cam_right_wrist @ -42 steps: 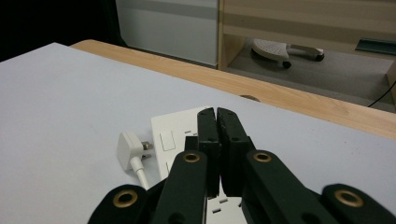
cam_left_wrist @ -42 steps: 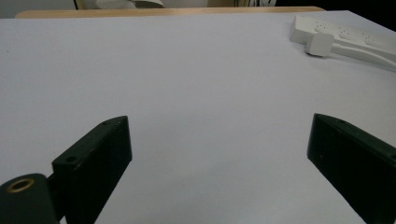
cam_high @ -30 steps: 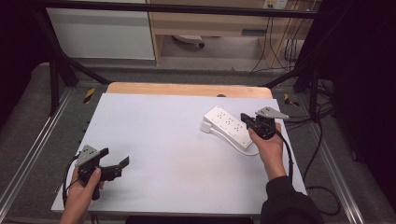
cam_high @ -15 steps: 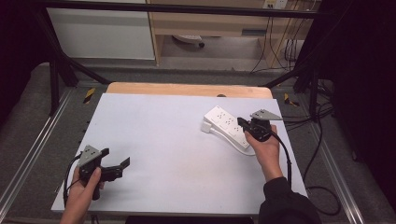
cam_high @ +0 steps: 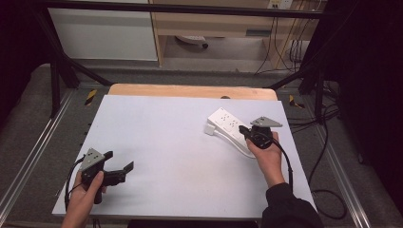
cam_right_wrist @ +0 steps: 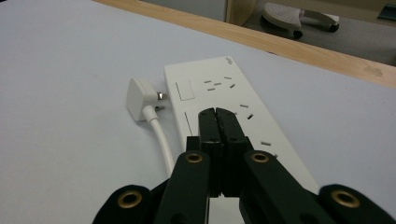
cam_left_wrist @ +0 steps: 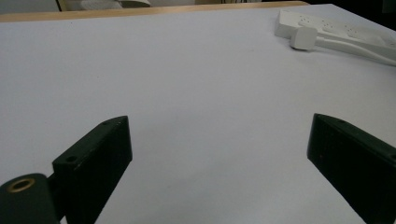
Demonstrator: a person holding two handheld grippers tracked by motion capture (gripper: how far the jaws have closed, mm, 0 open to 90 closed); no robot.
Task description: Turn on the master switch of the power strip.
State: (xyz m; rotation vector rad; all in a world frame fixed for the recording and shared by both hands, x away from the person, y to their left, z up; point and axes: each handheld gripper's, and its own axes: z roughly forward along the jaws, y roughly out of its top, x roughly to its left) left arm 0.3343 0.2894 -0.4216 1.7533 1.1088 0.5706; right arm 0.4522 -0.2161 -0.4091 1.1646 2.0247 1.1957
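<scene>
A white power strip (cam_high: 227, 124) lies at the right of the white table top (cam_high: 171, 142), with its white plug (cam_high: 210, 128) beside its left end and its cable curling along the near side. My right gripper (cam_high: 244, 129) sits over the strip's near end. In the right gripper view its jaws are pressed together with nothing between them (cam_right_wrist: 215, 115), just above the strip's socket face (cam_right_wrist: 219, 86); the plug (cam_right_wrist: 140, 99) lies unplugged to the left. My left gripper (cam_high: 119, 161) rests at the near left, wide open and holding nothing (cam_left_wrist: 219, 154).
A wooden strip (cam_high: 190, 91) borders the table's far edge. Black frame bars and hanging cables (cam_high: 285, 52) stand behind and to the right. In the left gripper view the power strip (cam_left_wrist: 336, 28) lies far off at the upper right.
My right hand has shifted a little left and toward the person over the power strip, jaws staying shut. The left hand has kept still.
</scene>
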